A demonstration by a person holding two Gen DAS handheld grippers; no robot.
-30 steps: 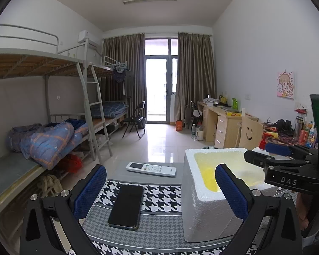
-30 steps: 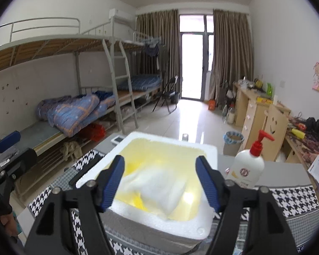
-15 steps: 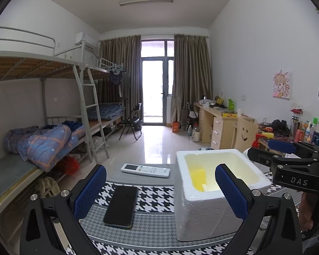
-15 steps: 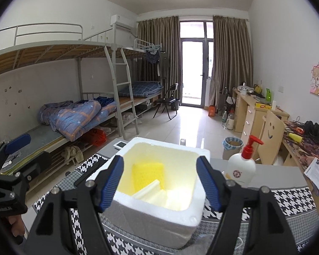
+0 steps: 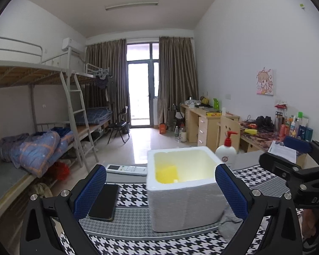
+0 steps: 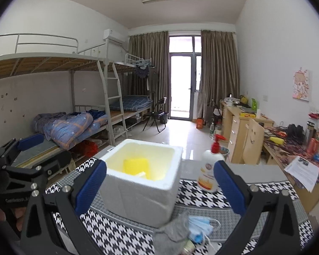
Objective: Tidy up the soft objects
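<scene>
A white foam box point(image 5: 187, 188) stands on the houndstooth cloth point(image 5: 129, 193); it also shows in the right wrist view point(image 6: 142, 180). A yellow sponge point(image 6: 136, 165) lies inside it, seen too in the left wrist view point(image 5: 165, 173). A grey cloth point(image 6: 174, 227) and blue face masks point(image 6: 200, 225) lie on the table in front of the box. My left gripper point(image 5: 159, 193) is open and empty, held back from the box. My right gripper point(image 6: 159, 189) is open and empty, also back from it.
A black phone point(image 5: 104, 201) and a white remote point(image 5: 127, 169) lie left of the box. A pump bottle point(image 6: 208, 172) stands to its right. A small jar point(image 6: 188, 246) sits by the masks. Bunk beds are on the left, a cluttered desk point(image 6: 287, 148) on the right.
Both grippers have pulled back and up from the box, so it looks smaller. The right gripper was right over the box opening a second ago; masks and grey cloth now show.
</scene>
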